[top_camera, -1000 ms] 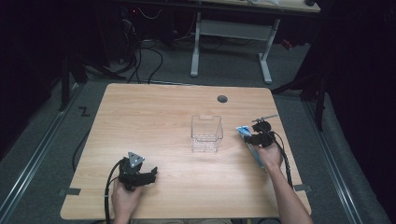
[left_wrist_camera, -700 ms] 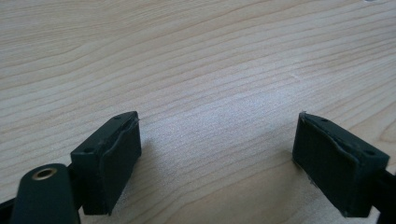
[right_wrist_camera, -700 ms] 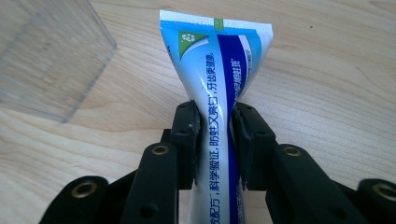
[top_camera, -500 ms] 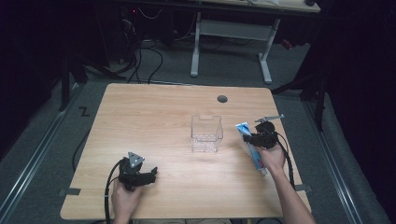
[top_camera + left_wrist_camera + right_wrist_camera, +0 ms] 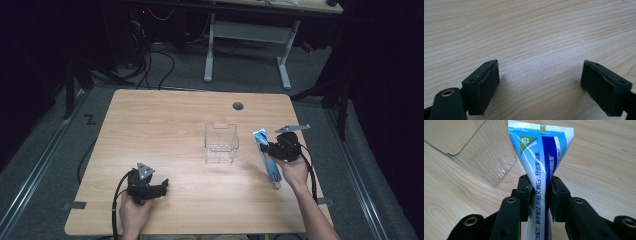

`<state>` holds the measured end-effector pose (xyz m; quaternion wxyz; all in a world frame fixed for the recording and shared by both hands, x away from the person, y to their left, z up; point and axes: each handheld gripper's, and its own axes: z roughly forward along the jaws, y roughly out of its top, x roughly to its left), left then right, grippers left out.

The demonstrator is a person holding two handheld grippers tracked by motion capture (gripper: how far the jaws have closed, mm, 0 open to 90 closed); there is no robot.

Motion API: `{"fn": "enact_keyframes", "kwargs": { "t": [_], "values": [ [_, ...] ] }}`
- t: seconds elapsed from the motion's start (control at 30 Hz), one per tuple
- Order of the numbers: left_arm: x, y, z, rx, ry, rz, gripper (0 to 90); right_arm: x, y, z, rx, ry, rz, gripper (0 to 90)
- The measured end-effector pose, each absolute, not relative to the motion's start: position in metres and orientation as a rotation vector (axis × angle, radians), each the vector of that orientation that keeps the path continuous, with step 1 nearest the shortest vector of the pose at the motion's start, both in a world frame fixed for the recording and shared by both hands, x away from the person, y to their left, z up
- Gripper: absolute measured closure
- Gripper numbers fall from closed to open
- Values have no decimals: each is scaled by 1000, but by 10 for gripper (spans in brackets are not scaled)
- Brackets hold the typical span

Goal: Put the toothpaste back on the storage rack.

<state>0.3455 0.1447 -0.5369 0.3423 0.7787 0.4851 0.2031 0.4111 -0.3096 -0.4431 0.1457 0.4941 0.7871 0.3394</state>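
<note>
A blue and white toothpaste tube (image 5: pixel 268 162) is pinched near its flat crimped end by my right gripper (image 5: pixel 274 149), at the right side of the table. In the right gripper view, the pads (image 5: pixel 525 192) press the tube (image 5: pixel 541 157) from both sides, and the jaws have just been closing tighter on it. The tube hangs slanted, crimped end pointing toward a clear plastic box (image 5: pixel 220 144), whose corner (image 5: pixel 481 147) lies just ahead on the left. My left gripper (image 5: pixel 161 188) rests low on the near left of the table. Its jaws (image 5: pixel 540 82) are wide apart, with bare wood between them.
The wooden table (image 5: pixel 160 125) has a round cable hole (image 5: pixel 238 106) near its far edge. The clear box stands upright with nothing visible inside it. Beyond the table, on the dark floor, are cables and a white desk frame (image 5: pixel 247 35).
My right hand has lifted a little, carrying the toothpaste tube up off the table beside the box. The left hand and its gripper have stayed put.
</note>
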Motion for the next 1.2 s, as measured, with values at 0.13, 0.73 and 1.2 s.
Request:
{"fn": "enact_keyframes", "kwargs": {
  "t": [0.13,0.73,1.2],
  "values": [
    [346,145,-537,2025,1261,528,155,406,-309,-439,1409,2256,1009,740],
    [346,145,-537,2025,1261,528,155,393,-311,-425,1334,2226,1129,759],
    [345,145,-537,2025,1261,529,155,385,-308,-409,1256,2197,1252,761]
  ]
}}
